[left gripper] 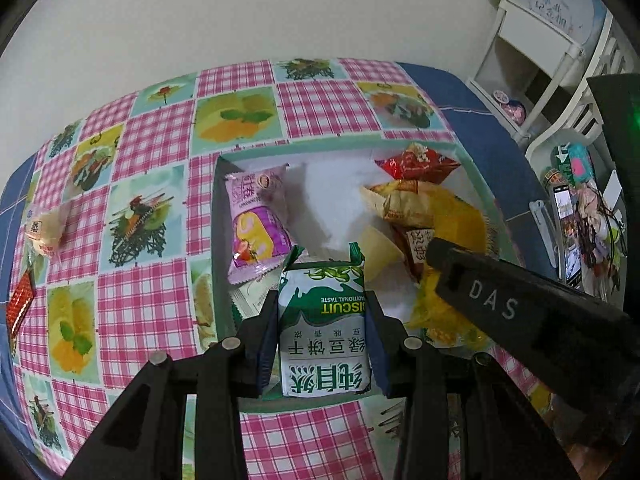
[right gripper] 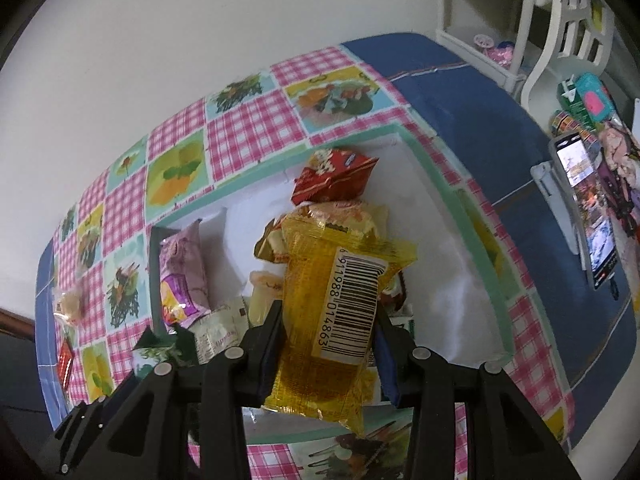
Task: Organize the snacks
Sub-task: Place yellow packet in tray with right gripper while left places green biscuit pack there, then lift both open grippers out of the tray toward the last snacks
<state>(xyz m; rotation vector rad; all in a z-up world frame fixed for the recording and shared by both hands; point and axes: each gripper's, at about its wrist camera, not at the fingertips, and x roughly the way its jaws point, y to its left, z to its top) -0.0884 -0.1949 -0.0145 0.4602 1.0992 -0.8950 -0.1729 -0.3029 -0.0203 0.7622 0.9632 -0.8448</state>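
Left gripper (left gripper: pixel 324 344): nearest the left wrist lens, pointed steeply down; both pads pressed on the sides of the green biscuit packet (left gripper: pixel 325 328), so it is gripping.
Green biscuit packet: upright between the pads, white and green, print upside down; held over the near edge of the tray (left gripper: pixel 218 216).
Right gripper (right gripper: pixel 328 344): clamped narrow on the yellow packet (right gripper: pixel 336 312), one finger against each side.
Yellow packet: translucent gold wrapper, barcode label facing the lens, hanging over the near part of the tray; its lower end droops below the fingers.
Right gripper, seen from the left wrist: a black finger marked DAS crosses in from the right, above the yellow wrappers.
Tray: shallow, mint-green rim, white inside, lying on the tablecloth (left gripper: pixel 152 144).
Purple packet (left gripper: pixel 256 224): lying flat along the tray's left side.
Pile at the tray's right: gold and yellow wrappers overlapping; red packet (left gripper: pixel 416 164) at the far end, touching them.
Tablecloth: pink gingham and fruit squares, over a blue cover.
Round cake in clear wrap (left gripper: pixel 44 228): outside the tray, near the cloth's left edge.
Red foil piece (left gripper: pixel 20 304): also at the left edge, nearer than the cake.
Phone (right gripper: pixel 588 216): on a stand to the right, screen lit.
Far: white wall; white shelving at the upper right.
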